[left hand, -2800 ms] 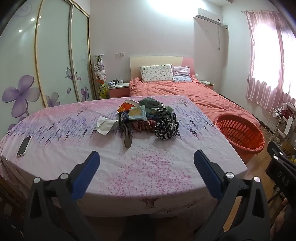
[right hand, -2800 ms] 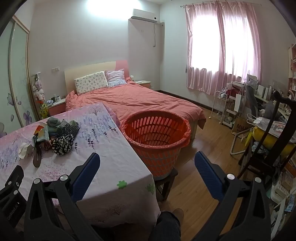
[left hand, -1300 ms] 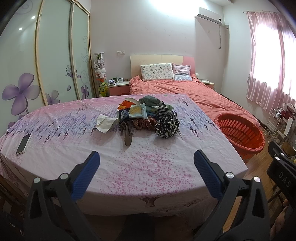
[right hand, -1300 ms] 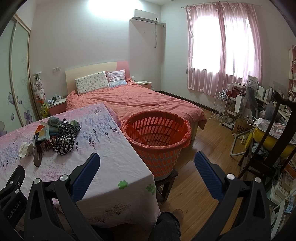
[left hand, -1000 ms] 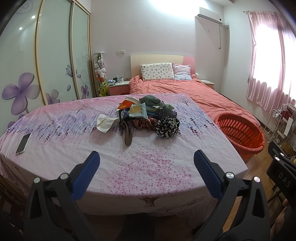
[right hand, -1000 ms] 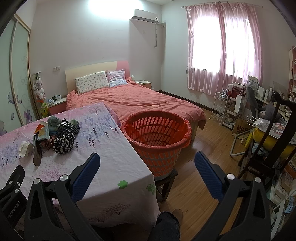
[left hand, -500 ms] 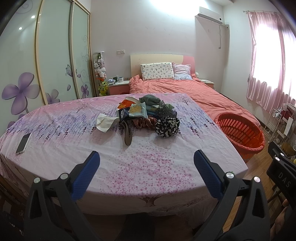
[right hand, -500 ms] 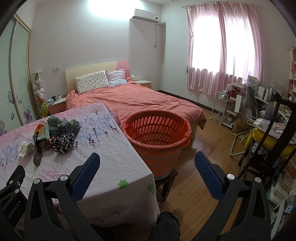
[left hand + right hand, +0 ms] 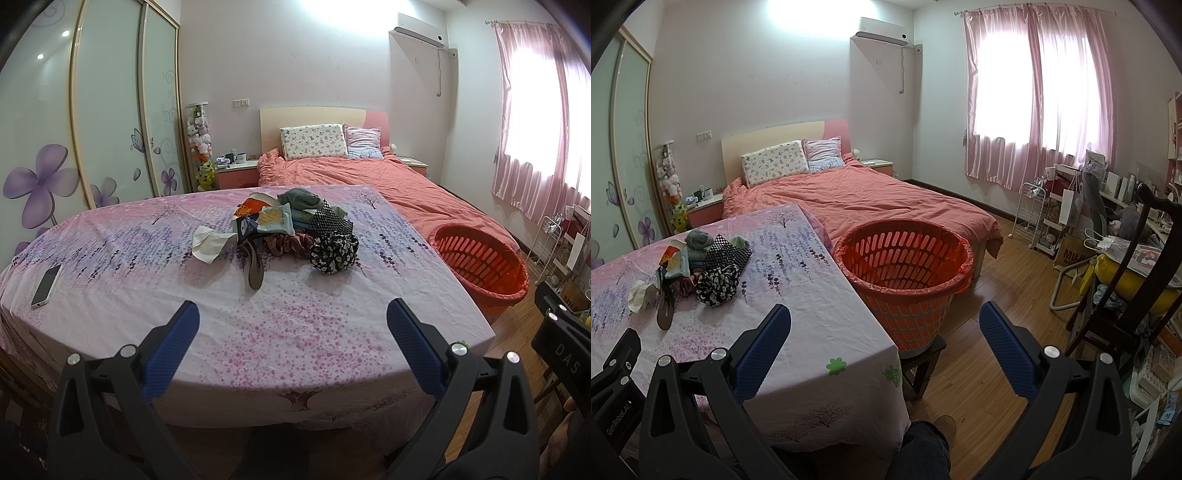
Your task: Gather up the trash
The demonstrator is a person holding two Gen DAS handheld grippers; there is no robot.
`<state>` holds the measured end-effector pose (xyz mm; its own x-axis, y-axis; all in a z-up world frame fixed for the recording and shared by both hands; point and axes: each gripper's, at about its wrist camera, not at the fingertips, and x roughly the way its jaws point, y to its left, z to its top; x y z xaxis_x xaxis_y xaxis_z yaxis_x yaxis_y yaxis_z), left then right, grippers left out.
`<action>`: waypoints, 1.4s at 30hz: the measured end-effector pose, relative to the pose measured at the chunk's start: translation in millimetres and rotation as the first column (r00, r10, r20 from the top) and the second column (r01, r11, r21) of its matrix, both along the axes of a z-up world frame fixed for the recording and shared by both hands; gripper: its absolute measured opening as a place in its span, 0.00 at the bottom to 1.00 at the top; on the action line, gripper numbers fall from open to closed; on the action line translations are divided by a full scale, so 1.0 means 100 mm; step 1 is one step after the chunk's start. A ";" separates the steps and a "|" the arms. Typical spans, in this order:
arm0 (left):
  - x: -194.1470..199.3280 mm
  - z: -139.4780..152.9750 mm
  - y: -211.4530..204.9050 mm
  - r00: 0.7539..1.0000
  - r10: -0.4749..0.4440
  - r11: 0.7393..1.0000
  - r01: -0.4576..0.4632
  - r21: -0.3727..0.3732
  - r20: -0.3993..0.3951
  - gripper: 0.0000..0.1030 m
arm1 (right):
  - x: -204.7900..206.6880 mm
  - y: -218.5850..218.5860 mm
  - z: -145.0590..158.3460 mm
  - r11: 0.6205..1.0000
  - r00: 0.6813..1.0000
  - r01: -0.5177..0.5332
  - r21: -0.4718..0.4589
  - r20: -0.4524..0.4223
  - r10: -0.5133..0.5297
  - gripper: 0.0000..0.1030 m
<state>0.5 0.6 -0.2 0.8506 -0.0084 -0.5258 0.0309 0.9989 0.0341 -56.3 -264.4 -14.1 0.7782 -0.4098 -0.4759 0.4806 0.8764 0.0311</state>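
A heap of mixed items (image 9: 295, 229) lies mid-table on the pink flowered cloth (image 9: 184, 288): a crumpled white tissue (image 9: 207, 243), snack wrappers (image 9: 251, 216), a black-and-white fabric ball (image 9: 334, 251), a brown strap (image 9: 255, 267). The same heap (image 9: 701, 266) shows at the left of the right wrist view. An orange basket (image 9: 905, 273) with a red liner stands on a stool beside the table's right edge, also seen as the basket (image 9: 480, 266) in the left wrist view. My left gripper (image 9: 291, 332) hangs open over the table's near edge. My right gripper (image 9: 884, 332) is open, facing the basket.
A phone (image 9: 46, 286) lies near the table's left edge. A coral bed (image 9: 868, 199) stands behind the table. A dark wooden chair (image 9: 1137, 288), a wire rack (image 9: 1038, 214) and clutter fill the right side. A person's leg and shoe (image 9: 931, 435) show below.
Both views have shifted only slightly; the table and heap sit a touch lower and nearer in the left wrist view. Both grippers stay open and empty.
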 end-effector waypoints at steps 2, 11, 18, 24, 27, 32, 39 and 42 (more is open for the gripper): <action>0.00 0.00 0.00 1.000 0.000 1.000 0.000 0.000 0.000 0.96 | 0.00 0.00 0.00 1.000 1.000 0.000 0.001 0.000 0.000 0.98; 0.01 0.00 0.00 1.000 0.001 1.000 -0.001 -0.002 -0.007 0.96 | -0.01 0.00 -0.03 1.000 1.000 -0.001 0.001 0.001 0.001 0.98; 0.22 -0.10 0.20 0.998 0.058 0.998 -0.058 -0.020 -0.027 0.96 | 0.10 0.02 -0.01 0.999 0.999 -0.043 -0.007 0.016 0.043 0.98; 0.59 -0.20 0.68 0.984 0.160 0.986 -0.163 -0.039 -0.076 0.96 | 0.40 0.16 -0.10 0.993 0.993 -0.121 0.010 -0.006 0.121 0.98; 0.83 -0.23 0.97 0.974 0.210 0.977 -0.213 -0.027 -0.080 0.96 | 0.59 0.21 -0.11 0.985 0.985 -0.170 0.035 -0.020 0.170 0.98; 1.31 -0.24 1.33 0.969 0.218 0.973 -0.224 -0.048 -0.117 0.93 | 0.98 0.34 -0.11 0.957 0.960 -0.275 0.095 -0.020 0.278 0.85; 1.92 -0.37 1.53 0.966 0.174 0.980 -0.189 -0.062 -0.188 0.92 | 1.63 0.59 -0.26 0.899 0.910 -0.396 0.186 -0.049 0.411 0.74; 2.12 -0.44 1.58 0.961 0.170 0.978 -0.192 -0.085 -0.217 0.92 | 1.87 0.70 -0.36 0.881 0.895 -0.416 0.227 -0.071 0.441 0.74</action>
